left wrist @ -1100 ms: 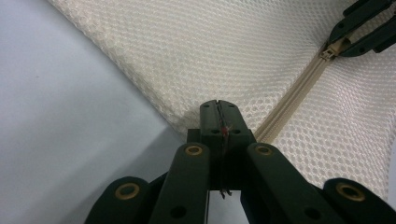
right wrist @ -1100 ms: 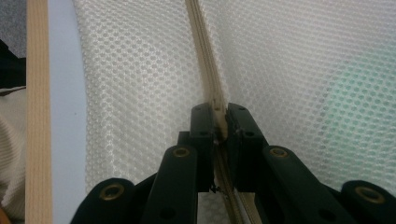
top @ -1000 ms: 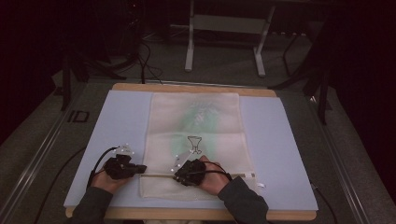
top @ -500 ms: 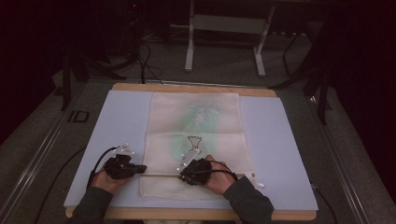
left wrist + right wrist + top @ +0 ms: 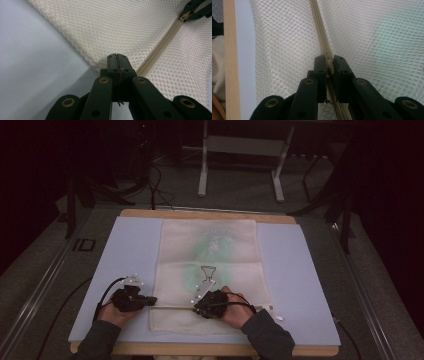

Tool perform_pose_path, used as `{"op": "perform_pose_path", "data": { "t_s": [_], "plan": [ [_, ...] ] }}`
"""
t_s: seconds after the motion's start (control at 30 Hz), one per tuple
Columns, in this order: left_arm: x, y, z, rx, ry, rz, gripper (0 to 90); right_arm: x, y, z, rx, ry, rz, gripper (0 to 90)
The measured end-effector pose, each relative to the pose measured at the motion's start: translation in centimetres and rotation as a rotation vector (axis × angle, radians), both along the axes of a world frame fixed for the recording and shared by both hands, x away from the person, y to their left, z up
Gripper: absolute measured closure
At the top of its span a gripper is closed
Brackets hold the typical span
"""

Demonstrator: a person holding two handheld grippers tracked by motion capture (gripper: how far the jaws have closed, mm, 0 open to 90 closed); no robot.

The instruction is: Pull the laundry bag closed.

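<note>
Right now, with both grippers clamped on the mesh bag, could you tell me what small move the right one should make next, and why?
Probably draw the right gripper along the zipper, away from the left gripper. Its fingers are shut on the zipper pull, while the left gripper pinches the mesh bag at its corner beside the zipper's end, anchoring it. Which direction opens the bag, I cannot tell.

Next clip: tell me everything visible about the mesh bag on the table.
The mesh bag is cream netting with a honeycomb weave, lying flat on the pale blue mat. Something green shows through its middle. A cream zipper runs across its near end. The left gripper pinches the bag's corner by the zipper's end; the right gripper is shut on the zipper's slider.
</note>
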State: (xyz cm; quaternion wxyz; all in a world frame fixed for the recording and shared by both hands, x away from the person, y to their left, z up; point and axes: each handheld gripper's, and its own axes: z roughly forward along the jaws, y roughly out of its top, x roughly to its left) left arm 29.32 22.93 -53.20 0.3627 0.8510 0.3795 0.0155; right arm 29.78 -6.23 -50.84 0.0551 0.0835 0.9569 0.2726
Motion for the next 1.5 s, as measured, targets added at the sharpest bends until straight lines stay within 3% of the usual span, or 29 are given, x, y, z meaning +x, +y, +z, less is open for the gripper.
{"op": "perform_pose_path", "data": {
  "t_s": [1.5],
  "plan": [
    [0.0,0.0,0.0,-0.005,0.004,0.003,90.0,-0.3,-1.9,0.7,-0.01,-0.008,-0.007,82.1]
  ]
}}
